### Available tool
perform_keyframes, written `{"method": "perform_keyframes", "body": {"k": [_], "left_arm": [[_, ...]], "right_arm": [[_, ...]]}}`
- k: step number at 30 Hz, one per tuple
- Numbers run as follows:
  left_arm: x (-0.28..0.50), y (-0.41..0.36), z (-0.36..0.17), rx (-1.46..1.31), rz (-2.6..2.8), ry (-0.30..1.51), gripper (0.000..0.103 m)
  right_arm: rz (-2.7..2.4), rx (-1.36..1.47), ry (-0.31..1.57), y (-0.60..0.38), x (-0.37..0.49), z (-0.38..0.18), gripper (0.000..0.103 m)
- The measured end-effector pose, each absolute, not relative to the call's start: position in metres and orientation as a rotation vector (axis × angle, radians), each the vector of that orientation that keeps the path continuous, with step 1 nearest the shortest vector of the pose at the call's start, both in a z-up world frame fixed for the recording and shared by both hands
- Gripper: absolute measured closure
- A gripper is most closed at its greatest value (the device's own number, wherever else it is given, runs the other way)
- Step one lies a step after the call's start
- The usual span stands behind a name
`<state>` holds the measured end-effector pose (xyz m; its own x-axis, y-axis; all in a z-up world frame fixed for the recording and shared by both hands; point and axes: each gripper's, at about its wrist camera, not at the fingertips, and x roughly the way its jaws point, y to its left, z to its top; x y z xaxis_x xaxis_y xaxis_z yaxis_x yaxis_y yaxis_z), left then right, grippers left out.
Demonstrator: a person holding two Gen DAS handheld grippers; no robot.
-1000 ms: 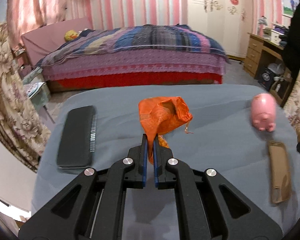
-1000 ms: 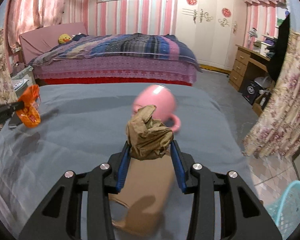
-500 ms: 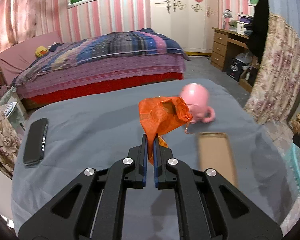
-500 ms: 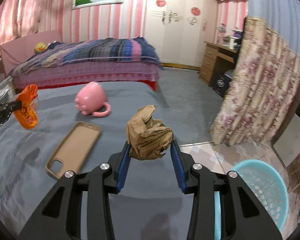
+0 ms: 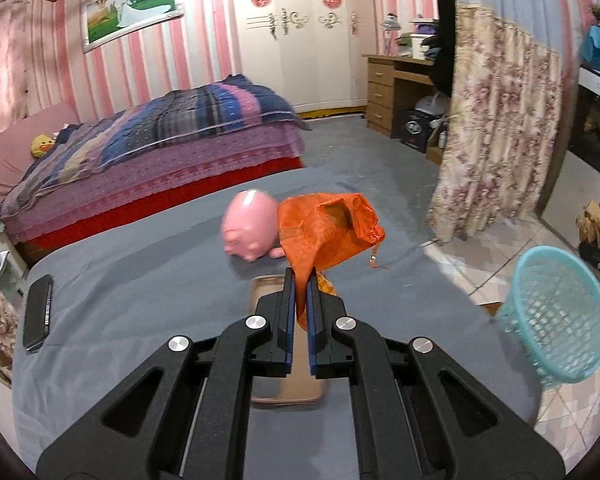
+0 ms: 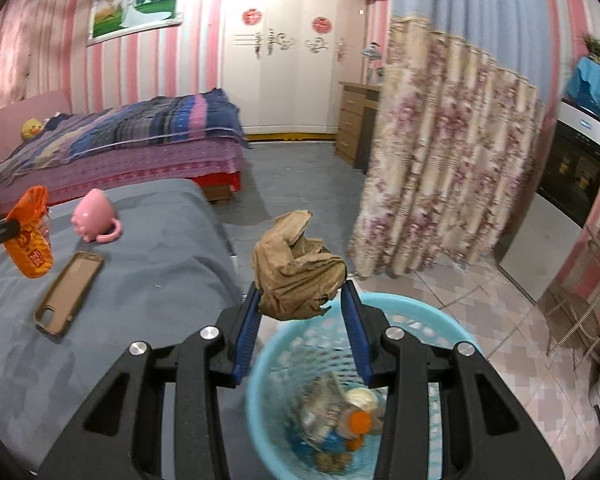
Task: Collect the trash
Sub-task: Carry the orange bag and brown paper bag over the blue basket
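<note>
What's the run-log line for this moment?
right tool: holds crumpled brown paper above blue basket | left tool: holds orange wrapper over table | basket: holds trash

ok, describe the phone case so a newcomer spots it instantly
On the grey-covered table in front of the bed, look just below the pink pig mug. The phone case lies flat, empty, open side up: tan, unlike the black phone.
</note>
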<state>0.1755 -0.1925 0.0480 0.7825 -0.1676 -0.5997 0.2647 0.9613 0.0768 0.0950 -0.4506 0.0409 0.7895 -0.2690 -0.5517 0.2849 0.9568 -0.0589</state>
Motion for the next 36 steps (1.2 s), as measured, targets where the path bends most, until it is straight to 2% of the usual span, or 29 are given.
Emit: {"method": "perform_keyframes", "body": {"k": [17,36], "left_arm": [[0.140,-0.288,0.043,0.229,-0.351,0.627,0.100],[0.122,-0.326,0.041,0.284,-0.392,0.609,0.100]], "right_arm": [[-0.405,0.073,0.596,-0.521,0.049,0.027,0.063],[-0.439,0.117,0.584,-0.548,0.025,0.016,0.063]]}}
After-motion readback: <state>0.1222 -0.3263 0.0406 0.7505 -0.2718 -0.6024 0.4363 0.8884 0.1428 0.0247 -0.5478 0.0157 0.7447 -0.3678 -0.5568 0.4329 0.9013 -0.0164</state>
